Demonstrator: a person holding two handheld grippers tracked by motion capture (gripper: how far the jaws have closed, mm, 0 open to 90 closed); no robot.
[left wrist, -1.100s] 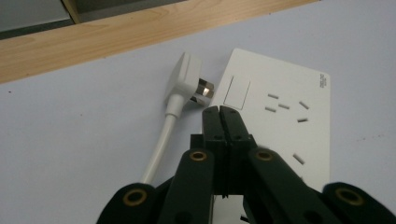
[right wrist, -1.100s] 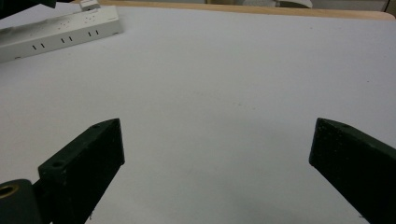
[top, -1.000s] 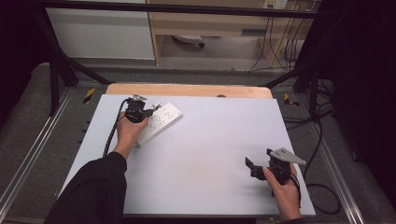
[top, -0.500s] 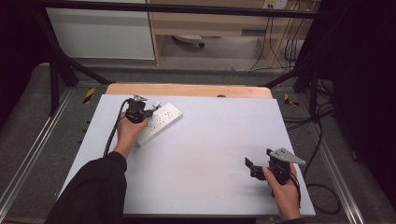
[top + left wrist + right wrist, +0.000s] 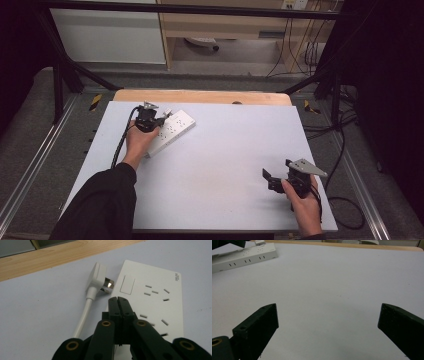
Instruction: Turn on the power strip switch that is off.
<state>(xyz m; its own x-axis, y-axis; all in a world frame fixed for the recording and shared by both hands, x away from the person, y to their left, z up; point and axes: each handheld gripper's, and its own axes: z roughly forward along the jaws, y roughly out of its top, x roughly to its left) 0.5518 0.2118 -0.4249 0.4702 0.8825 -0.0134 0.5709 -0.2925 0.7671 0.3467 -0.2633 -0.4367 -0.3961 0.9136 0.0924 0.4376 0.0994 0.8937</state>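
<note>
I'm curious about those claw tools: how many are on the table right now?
2. The left gripper sits at the far left, jaws shut, over the power strip beside a plug. The right gripper is near the right, jaws open over bare table.

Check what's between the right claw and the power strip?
Nothing: bare table between the open right claw and the power strip. High view and right gripper view both show it.

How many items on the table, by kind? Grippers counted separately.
Power strip: 1
Plug with cord: 1, lying beside the strip, not plugged in
Grippers: 2, left shut, right open
Total: 2 items, 2 grippers
</note>
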